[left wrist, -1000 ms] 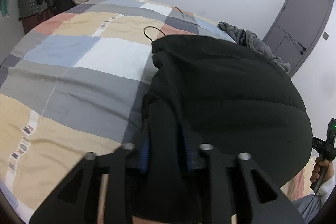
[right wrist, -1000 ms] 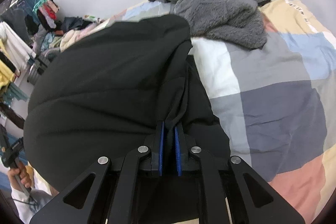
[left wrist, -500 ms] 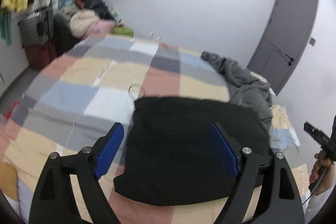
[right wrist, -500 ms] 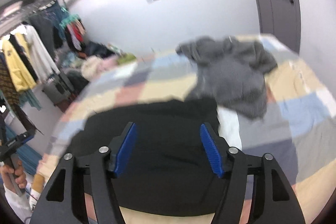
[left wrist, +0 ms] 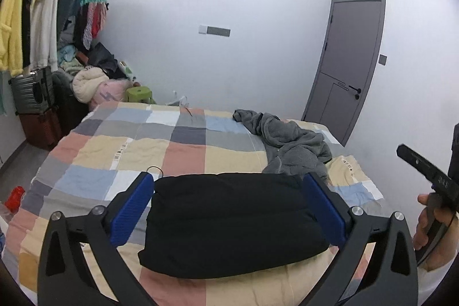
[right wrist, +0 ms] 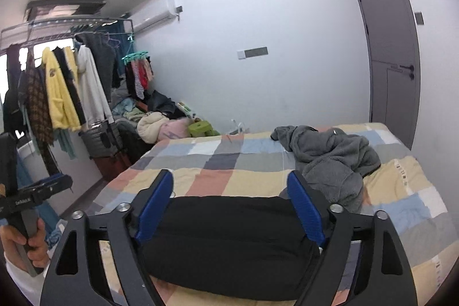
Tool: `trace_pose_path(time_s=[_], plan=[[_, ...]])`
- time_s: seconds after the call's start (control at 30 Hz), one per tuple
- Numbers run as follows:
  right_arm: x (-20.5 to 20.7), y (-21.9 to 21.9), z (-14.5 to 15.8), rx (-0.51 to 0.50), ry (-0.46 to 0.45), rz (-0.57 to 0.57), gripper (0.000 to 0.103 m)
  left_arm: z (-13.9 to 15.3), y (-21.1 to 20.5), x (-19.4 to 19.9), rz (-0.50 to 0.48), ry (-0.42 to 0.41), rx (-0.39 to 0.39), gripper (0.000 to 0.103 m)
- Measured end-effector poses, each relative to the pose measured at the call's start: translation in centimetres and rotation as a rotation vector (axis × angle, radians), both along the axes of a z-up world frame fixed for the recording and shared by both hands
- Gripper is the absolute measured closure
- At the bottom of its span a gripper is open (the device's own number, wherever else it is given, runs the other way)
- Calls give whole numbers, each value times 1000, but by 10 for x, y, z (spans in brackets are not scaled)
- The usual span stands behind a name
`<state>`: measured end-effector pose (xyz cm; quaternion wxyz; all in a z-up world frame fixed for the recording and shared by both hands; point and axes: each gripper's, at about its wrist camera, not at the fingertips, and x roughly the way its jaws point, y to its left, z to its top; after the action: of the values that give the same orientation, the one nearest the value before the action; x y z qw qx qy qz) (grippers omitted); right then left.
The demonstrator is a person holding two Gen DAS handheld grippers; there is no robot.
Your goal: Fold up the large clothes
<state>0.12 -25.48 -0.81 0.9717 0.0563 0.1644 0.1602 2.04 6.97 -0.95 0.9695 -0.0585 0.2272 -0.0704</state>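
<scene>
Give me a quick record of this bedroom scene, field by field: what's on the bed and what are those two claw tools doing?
Surface: patchwork quilt bed
Folded item: black padded garment, folded into a thick rectangle at the bed's near edge
Unfolded item: crumpled grey fleece garment, farther back, toward the door
Left gripper: open, jaws just widened, nothing held
Right gripper: open, jaws just widened, nothing held

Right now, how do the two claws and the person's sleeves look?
Each claw, left and right, is a matte black frame with triangular cut-outs, silver round bolts and ribbed blue pads. The handles seen across are black too. Both sleeves are white.
</scene>
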Motion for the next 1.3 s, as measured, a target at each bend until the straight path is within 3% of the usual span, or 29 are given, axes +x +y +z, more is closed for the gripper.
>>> trace_pose_path(time_s=[0.17,0.4,0.57,0.9,1.03,1.17,1.3], plan=[[-26,13,-13,-21,-14,40,0,-1,-8,-27,8,-34,28,0],[-62,23,-26,-46,-58,54,0,-22,-21,-48,22,-30,91,0],[-78,36,-41,-88,-62,53,0,-40,-22,-56,36,-6,75,0],[-72,41,-87,-80,44,-8,0,-76,-34,-68,71,61,95,0],[-68,35,-101,-94,72,-41,0,-89,-47,-73,101,75,166,0],[-68,34,-108,-105,86,-51,0,-100,-50,-66,58,116,125,0],[-69,34,-113,-109,92,-47,0,-108,-49,-59,76,146,105,0]])
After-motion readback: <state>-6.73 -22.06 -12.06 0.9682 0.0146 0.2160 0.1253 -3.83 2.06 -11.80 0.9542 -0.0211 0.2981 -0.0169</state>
